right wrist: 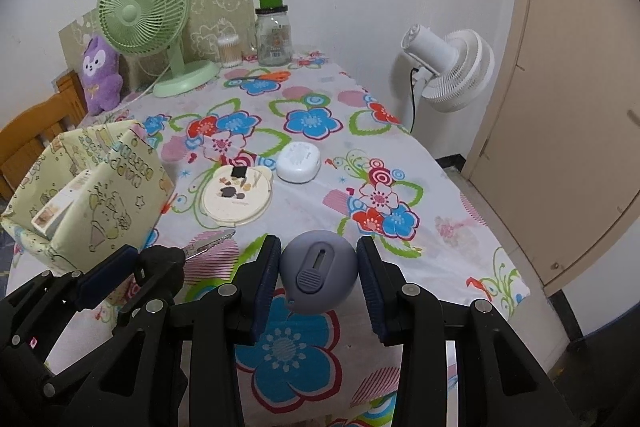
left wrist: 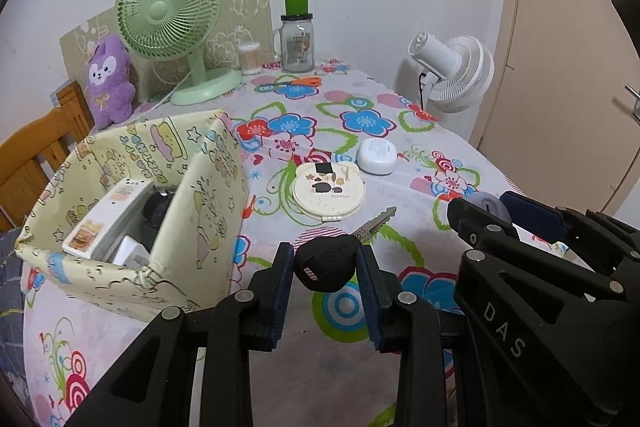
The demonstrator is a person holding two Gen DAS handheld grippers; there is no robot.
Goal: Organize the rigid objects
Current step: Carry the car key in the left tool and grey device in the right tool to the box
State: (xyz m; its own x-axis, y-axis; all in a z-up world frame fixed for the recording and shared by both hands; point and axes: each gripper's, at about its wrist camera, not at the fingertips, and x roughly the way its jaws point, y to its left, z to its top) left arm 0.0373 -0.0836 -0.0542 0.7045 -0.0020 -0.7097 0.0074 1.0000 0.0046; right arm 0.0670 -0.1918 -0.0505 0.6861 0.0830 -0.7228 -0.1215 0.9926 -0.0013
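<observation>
The left gripper [left wrist: 325, 263] has its jaws closed against the black head of a car key [left wrist: 326, 267], whose blade points toward 1 o'clock just above the floral tablecloth [left wrist: 400, 147]. The right gripper [right wrist: 318, 267] is clamped on a grey-blue rounded object [right wrist: 318, 267]. The yellow patterned storage box [left wrist: 132, 203] sits at 10 o'clock from the left gripper; a cream round compact [left wrist: 329, 189] and a white case [left wrist: 376, 155] lie at 12 o'clock.

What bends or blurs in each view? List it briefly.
Left wrist view: fisheye bows the door edge and darkens the corners; the door handle looks smeared. Right wrist view: same bowing; the car key and the round gadget look sharp.
</observation>
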